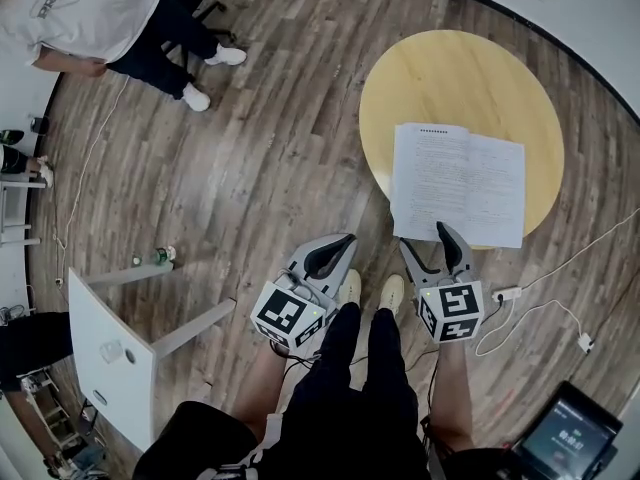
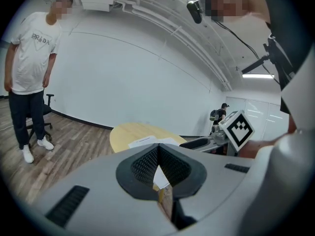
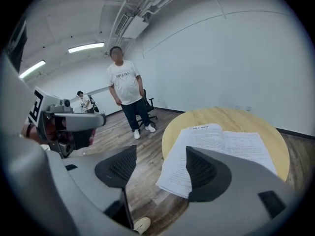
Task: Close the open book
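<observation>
Open white book (image 1: 458, 181) with printed pages lies flat on the round yellow wooden table (image 1: 450, 78). It sits at the table's near edge, pages up, with its near left corner sticking out past the rim.

Left gripper (image 1: 335, 253) is off the table, over the wood-plank floor (image 1: 270, 158) beside the table's near-left rim. Its jaws are together at the tips with nothing between them.

Right gripper (image 1: 450, 243) is at the table's near rim, just short of the book. Its jaws are spread apart and empty, not touching the pages.

In the right gripper view, the book (image 3: 221, 146) shows past the jaws.

Person in a white T-shirt (image 1: 90, 8) stands well away from the table, on its far-left side. White power strip (image 1: 505, 293) lies on the floor by the table's near-right side.
</observation>
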`<state>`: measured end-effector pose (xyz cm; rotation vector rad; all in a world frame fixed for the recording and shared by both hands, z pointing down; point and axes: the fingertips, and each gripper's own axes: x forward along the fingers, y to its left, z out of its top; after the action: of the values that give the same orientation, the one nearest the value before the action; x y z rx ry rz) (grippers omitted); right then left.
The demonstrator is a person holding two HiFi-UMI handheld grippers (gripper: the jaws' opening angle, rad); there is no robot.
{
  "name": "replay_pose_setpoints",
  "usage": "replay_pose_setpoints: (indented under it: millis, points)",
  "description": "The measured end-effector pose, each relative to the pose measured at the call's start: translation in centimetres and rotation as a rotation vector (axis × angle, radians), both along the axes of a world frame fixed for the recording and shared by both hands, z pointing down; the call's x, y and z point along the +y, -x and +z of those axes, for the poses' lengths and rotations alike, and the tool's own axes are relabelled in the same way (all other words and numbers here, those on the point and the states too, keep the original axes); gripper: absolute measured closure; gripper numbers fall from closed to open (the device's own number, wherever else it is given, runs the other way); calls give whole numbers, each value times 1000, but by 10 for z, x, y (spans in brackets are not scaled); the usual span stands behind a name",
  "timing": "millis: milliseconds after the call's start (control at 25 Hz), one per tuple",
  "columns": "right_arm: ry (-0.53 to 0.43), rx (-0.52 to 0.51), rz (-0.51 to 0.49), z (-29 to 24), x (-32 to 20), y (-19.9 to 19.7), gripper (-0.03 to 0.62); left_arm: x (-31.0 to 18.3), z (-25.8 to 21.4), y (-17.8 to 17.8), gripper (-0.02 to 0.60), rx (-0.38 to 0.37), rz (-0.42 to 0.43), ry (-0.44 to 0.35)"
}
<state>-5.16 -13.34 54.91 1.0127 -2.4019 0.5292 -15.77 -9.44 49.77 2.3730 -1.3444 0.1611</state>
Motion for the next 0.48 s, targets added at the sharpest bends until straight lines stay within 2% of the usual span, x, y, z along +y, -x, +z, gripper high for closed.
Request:
replay_pose_setpoints:
  millis: [80, 200, 480]
  points:
    - [7, 59, 11, 14, -2, 3, 258, 1, 3, 6, 583, 7, -7, 5]
    - [31, 140, 18, 34, -3, 7, 232, 4, 9, 16, 583, 16, -21, 12]
    - [43, 218, 29, 63, -5, 30, 230, 14, 38, 35, 583, 38, -23, 48]
